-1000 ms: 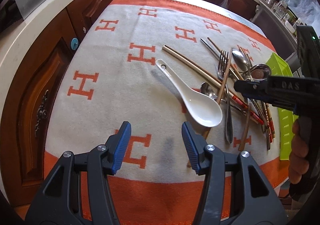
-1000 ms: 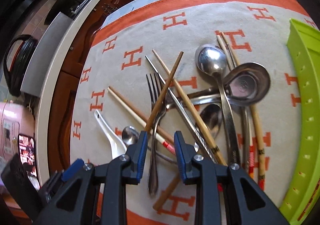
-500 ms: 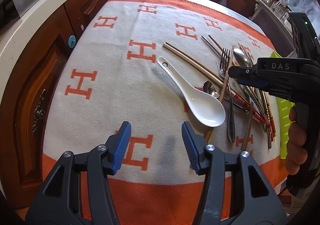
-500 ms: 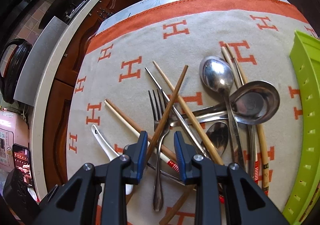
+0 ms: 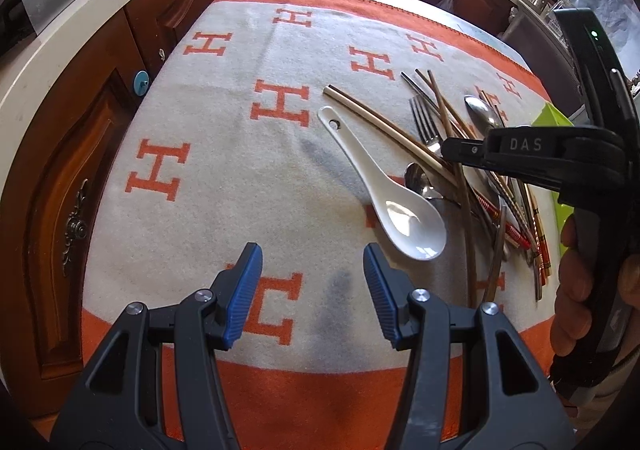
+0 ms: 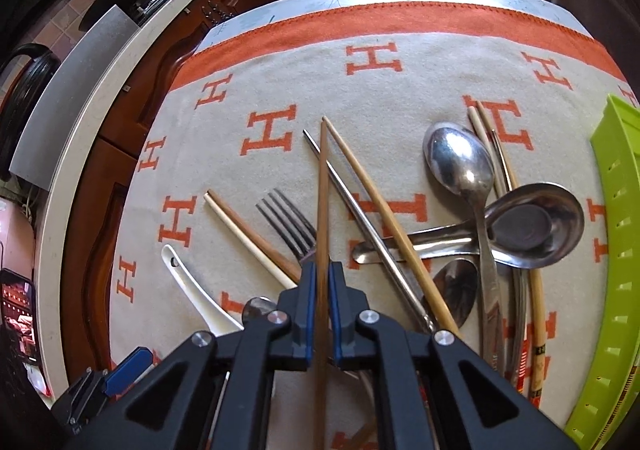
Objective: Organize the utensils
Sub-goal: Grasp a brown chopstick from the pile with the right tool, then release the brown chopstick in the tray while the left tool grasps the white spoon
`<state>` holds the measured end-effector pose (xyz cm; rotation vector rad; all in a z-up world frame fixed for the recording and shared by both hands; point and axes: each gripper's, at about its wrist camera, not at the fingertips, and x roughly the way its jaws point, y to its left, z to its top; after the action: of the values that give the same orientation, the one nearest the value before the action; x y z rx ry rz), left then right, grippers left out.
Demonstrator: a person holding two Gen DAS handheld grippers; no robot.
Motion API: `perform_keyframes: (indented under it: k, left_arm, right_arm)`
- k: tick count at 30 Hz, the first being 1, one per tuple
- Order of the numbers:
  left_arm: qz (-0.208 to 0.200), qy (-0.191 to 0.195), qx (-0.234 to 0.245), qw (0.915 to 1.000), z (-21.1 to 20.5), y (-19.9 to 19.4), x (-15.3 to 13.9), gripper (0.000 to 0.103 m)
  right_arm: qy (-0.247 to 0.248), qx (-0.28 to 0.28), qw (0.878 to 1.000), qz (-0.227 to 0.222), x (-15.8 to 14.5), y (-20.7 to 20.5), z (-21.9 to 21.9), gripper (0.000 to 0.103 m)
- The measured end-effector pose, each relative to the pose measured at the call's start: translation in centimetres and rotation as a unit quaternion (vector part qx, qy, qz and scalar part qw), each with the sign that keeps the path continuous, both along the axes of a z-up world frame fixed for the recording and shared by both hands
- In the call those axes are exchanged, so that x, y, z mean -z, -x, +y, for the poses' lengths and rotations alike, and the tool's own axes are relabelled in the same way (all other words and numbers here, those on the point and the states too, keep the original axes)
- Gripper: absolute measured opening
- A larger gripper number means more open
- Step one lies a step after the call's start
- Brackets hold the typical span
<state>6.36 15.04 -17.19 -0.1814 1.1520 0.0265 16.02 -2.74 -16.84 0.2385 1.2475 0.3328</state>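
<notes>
One dark wooden chopstick (image 6: 321,209) is pinched between the right gripper (image 6: 322,282) pads, above the tangled pile near the table's right edge. Its long ends could snag the fork (image 6: 288,221) or drag neighbours on lifting. Left gripper (image 5: 312,282) hovers released over bare cloth near the front edge, level, pointing forward.

Tray (image 6: 612,234) right of utensil pile (image 6: 460,234) on cloth (image 6: 400,89)
</notes>
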Motion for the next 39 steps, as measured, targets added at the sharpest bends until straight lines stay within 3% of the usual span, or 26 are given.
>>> perform_keyframes:
  k: [13, 23, 30, 39]
  left_arm:
    - [-0.001, 0.005, 0.007, 1.0000, -0.6, -0.5, -0.3, 0.050]
    - [-0.012, 0.000, 0.037, 0.9993, -3.3, -0.9, -1.1, 0.050]
    - [-0.001, 0.050, -0.001, 0.9987, -1.8, -2.7, -0.3, 0.050]
    - [-0.027, 0.119, -0.051, 0.9912, 0.7, -5.0, 2.1, 0.050]
  right_arm:
    - [-0.115, 0.013, 0.993, 0.011, -2.0, 1.8, -5.0, 0.006]
    - [-0.132, 0.054, 0.990, -0.018, -4.5, 4.8, -11.0, 0.006]
    - [-0.126, 0.094, 0.987, -0.029, -4.7, 6.9, -15.8, 0.006]
    - [-0.125, 0.133, 0.981, -0.059, -5.8, 9.1, -21.3, 0.006]
